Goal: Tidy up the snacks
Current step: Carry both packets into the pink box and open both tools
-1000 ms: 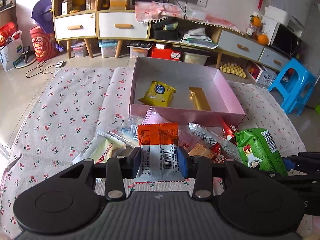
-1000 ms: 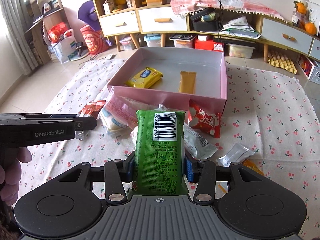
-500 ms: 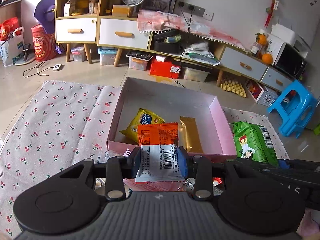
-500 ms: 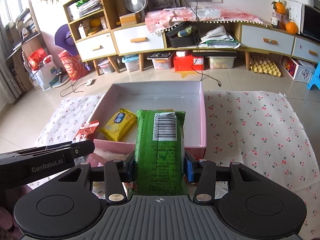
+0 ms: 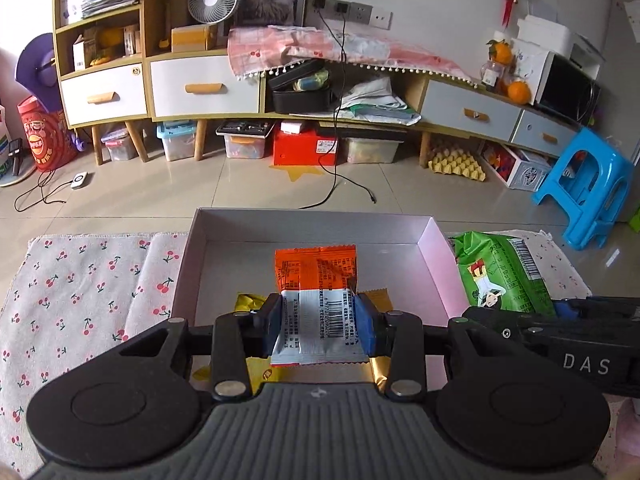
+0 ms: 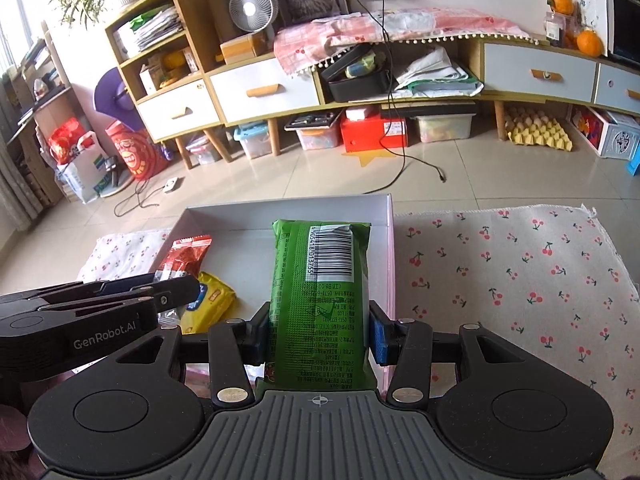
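My left gripper (image 5: 318, 322) is shut on an orange and white snack packet (image 5: 316, 300) and holds it above the pink box (image 5: 438, 264). My right gripper (image 6: 320, 332) is shut on a green snack pack (image 6: 320, 300) over the box's right side (image 6: 390, 240). The green pack also shows in the left wrist view (image 5: 500, 276). The left gripper and its orange packet (image 6: 186, 258) show at the left of the right wrist view. A yellow packet (image 6: 214, 300) and a gold bar (image 5: 380, 300) lie in the box, partly hidden.
The box sits on a cherry-print cloth (image 6: 500, 280) on a tiled floor (image 5: 240, 196). Beyond stand a low cabinet with drawers (image 5: 200, 88), storage bins (image 5: 240, 144), a red box (image 5: 304, 148) and a blue stool (image 5: 588, 196). A black cable (image 5: 340, 184) trails on the floor.
Both grippers have moved forward with their packets, from above the snack pile to over the pink box. The pile has dropped out of view.
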Demonstrator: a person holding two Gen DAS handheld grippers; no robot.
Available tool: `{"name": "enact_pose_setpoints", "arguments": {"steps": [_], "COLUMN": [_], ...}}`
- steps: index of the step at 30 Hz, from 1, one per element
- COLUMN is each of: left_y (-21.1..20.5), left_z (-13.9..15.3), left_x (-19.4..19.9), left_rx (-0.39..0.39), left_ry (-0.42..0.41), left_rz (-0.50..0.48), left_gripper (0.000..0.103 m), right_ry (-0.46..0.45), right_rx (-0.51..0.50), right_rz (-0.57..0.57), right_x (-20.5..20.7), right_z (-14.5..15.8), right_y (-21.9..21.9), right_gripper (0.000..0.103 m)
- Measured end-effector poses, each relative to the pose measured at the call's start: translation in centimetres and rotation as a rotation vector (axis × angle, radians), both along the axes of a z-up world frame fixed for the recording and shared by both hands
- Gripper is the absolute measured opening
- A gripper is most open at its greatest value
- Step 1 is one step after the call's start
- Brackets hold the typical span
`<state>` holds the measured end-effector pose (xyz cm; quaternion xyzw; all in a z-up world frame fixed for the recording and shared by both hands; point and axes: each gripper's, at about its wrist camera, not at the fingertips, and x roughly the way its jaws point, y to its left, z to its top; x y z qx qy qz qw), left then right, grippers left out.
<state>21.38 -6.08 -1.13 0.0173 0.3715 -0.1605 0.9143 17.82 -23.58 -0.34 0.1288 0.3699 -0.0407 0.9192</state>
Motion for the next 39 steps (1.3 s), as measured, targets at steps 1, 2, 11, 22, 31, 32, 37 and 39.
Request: {"name": "enact_pose_setpoints", "arguments": {"steps": [1, 2, 11, 22, 31, 32, 37, 39], "left_y": [-0.3, -0.4, -1.5, -1.4, -1.5, -1.4, -1.1, -1.0], "left_z": [-0.3, -0.5, -2.4, -3.4, -3.0, -2.9, -1.5, -0.9], "left_x": [0.5, 0.9, 3.2, 3.8, 3.8, 3.8, 3.1, 2.7], "left_rx": [0.009, 0.014, 0.092, 0.12, 0.135, 0.132, 0.122, 0.115], "left_ry": [0.004, 0.008, 0.033, 0.048, 0.049, 0.052, 0.042, 0.036], "left_rz": [0.001, 0.005, 0.011, 0.023, 0.038, 0.041, 0.039, 0.036], "left_gripper": [0.036, 0.036, 0.036, 0.037, 0.058, 0.058, 0.063, 0.065], "right_ry": [0.0, 0.002, 0.005, 0.028, -0.005, -0.003, 0.005, 0.001], "right_rx": [-0.002, -0.007, 0.008, 0.022, 0.038, 0.035, 0.03, 0.015], "right_rz": [0.002, 0.001, 0.019, 0.019, 0.001, -0.002, -0.009, -0.008], "right_x": [0.5, 0.9, 3.2, 4.1, 3.8, 3.7, 2.9, 2.4], "right_z": [-0.3, -0.5, -2.7, -4.2, -3.2, -3.1, -2.1, -1.4], "right_y": [-0.2, -0.3, -0.8, -1.2, -1.4, -1.4, -1.4, -1.3], "right_gripper": [0.045, 0.045, 0.045, 0.046, 0.067, 0.067, 0.068, 0.069]}}
